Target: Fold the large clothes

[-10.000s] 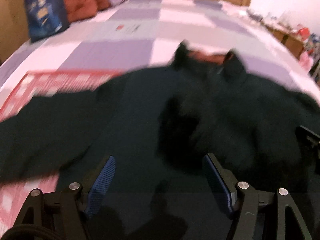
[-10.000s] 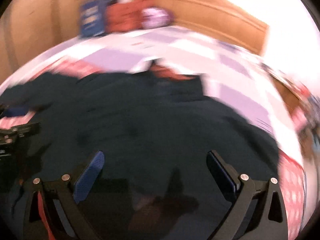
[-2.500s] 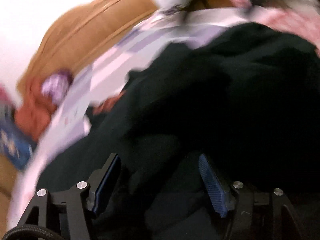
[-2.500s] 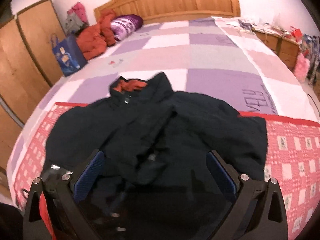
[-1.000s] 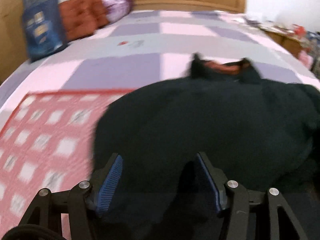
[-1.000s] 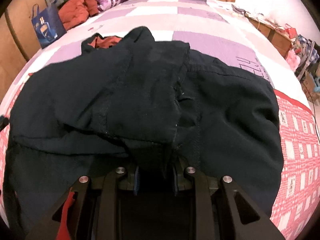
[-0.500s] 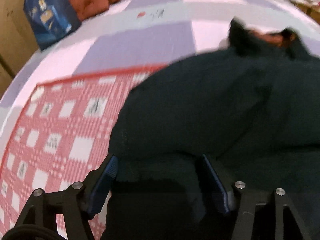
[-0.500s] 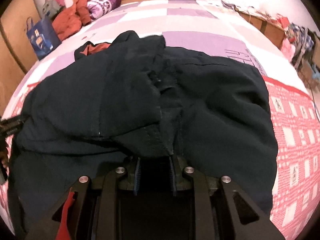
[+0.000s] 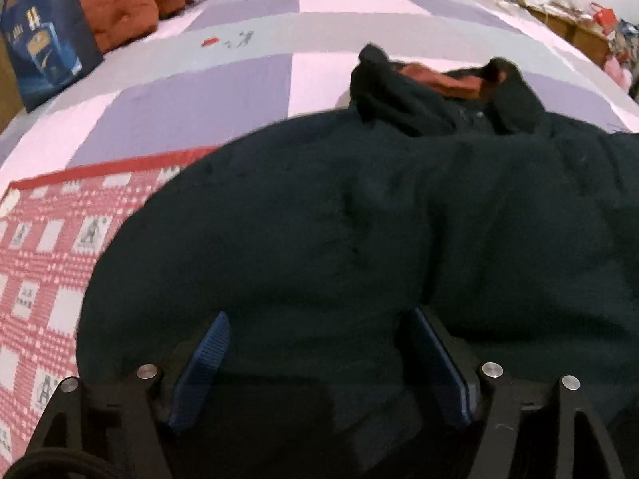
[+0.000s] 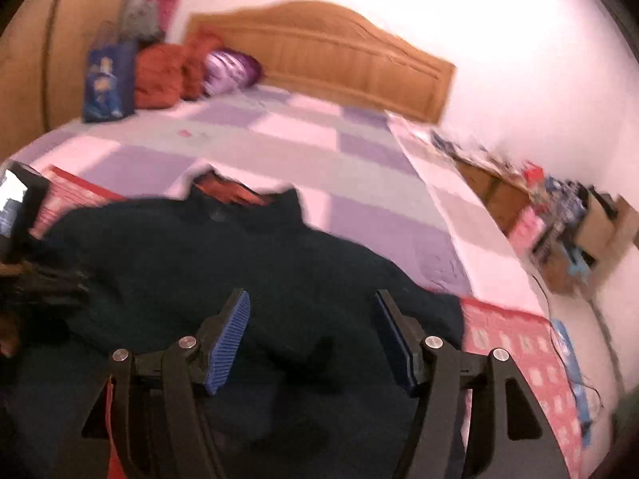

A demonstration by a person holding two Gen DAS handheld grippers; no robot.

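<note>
A large dark green jacket [image 9: 359,231] with an orange collar lining lies on the bed, its sleeves folded in over the body. It also shows in the right wrist view [image 10: 223,263]. My left gripper [image 9: 319,331] is open just above the jacket's near edge, holding nothing. My right gripper [image 10: 311,311] is open and empty above the jacket's right half. The left gripper's body [image 10: 24,239] shows at the left edge of the right wrist view.
The bed has a purple and white checked quilt [image 9: 247,52] and a red patterned cloth [image 9: 48,239] under the jacket. A blue bag [image 9: 44,40], orange clothes [image 9: 124,12] and a purple pillow [image 10: 231,72] lie near the wooden headboard [image 10: 343,52]. Cluttered boxes [image 10: 567,235] stand right of the bed.
My right gripper let go of the jacket fold, opened and lifted back. My left gripper stayed open and shifted slightly over the jacket's near edge.
</note>
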